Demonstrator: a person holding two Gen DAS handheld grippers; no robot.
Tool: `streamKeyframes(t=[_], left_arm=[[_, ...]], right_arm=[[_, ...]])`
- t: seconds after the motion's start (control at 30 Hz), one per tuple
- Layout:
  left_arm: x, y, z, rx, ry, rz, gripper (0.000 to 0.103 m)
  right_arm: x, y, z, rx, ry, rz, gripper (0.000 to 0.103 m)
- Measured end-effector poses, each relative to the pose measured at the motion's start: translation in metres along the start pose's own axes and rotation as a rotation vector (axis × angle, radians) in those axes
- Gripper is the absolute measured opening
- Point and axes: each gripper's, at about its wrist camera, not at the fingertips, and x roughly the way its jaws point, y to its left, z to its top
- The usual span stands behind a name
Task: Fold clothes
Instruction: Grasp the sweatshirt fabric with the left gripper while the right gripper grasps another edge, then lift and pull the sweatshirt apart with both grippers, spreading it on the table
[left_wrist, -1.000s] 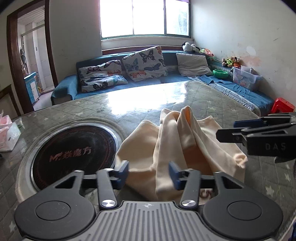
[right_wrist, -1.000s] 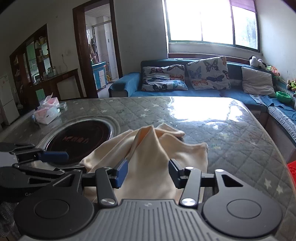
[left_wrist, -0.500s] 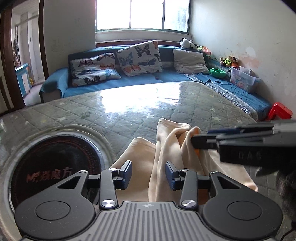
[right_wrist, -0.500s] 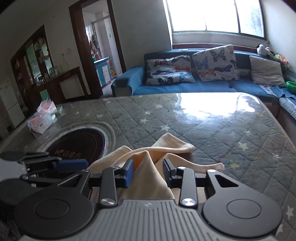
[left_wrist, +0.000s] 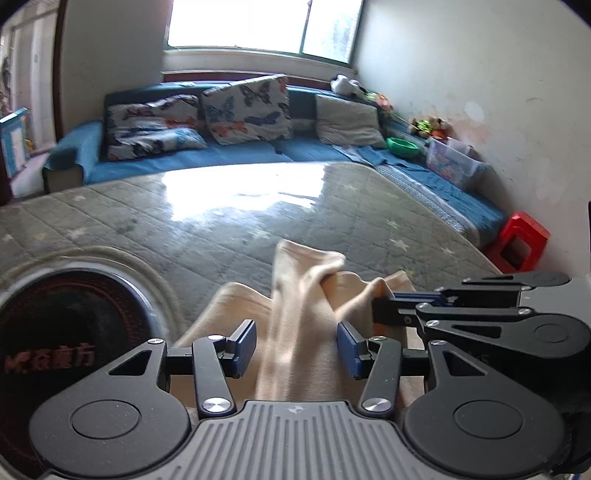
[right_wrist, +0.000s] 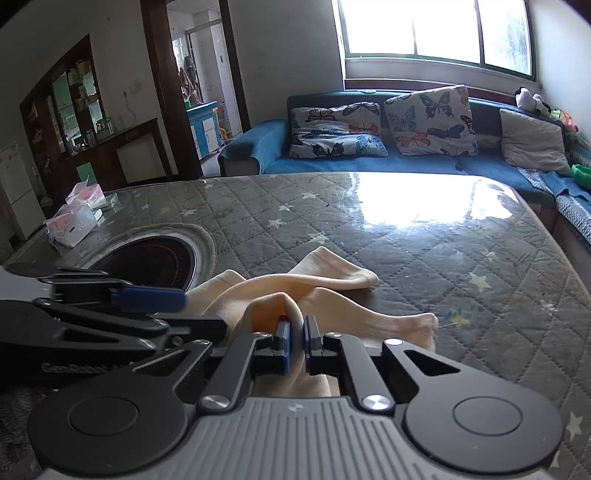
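A cream-coloured garment (left_wrist: 306, 295) lies bunched on the quilted table top (left_wrist: 240, 221), also in the right wrist view (right_wrist: 332, 273). My left gripper (left_wrist: 295, 349) is open, its blue pads either side of a raised fold of the cloth without pinching it. My right gripper (right_wrist: 294, 345) is shut on a fold of the garment and shows from the side in the left wrist view (left_wrist: 384, 306). The left gripper also shows at the left of the right wrist view (right_wrist: 177, 299).
A round black cooktop (left_wrist: 62, 332) is set into the table at the left. Tissue packs (right_wrist: 74, 218) lie at the far left table edge. A blue sofa (right_wrist: 369, 158) with cushions runs behind the table. A red stool (left_wrist: 521, 243) stands at the right.
My right gripper has closed onto a fold of the garment. My left gripper has opened a little wider. The cloth has been drawn toward me and bunched lower.
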Motion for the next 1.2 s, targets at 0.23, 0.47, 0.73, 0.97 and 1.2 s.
streamKeyframes(t=[0.23, 0.47, 0.73, 0.97, 1.2], left_arm=[[-0.001, 0.002, -0.007, 0.018, -0.011, -0.041, 0.012], [-0.025, 0.013, -0.011, -0.008, -0.072, 0.032, 0.009], [-0.099, 0.037, -0.026, -0.082, -0.204, 0.125, 0.008], [-0.173, 0.072, -0.071, -0.221, -0.244, 0.22, 0.008], [-0.201, 0.099, -0.13, -0.328, -0.15, 0.288, 0.009]], right_arm=[[0.003, 0.004, 0.0, -0.05, 0.014, -0.002, 0.011], [0.008, 0.01, -0.004, -0.074, 0.011, -0.032, 0.006], [-0.055, 0.002, -0.012, -0.067, -0.117, -0.128, 0.005], [-0.132, -0.023, -0.042, -0.009, -0.21, -0.261, 0.005], [-0.158, -0.056, -0.095, 0.108, -0.117, -0.369, 0.005]])
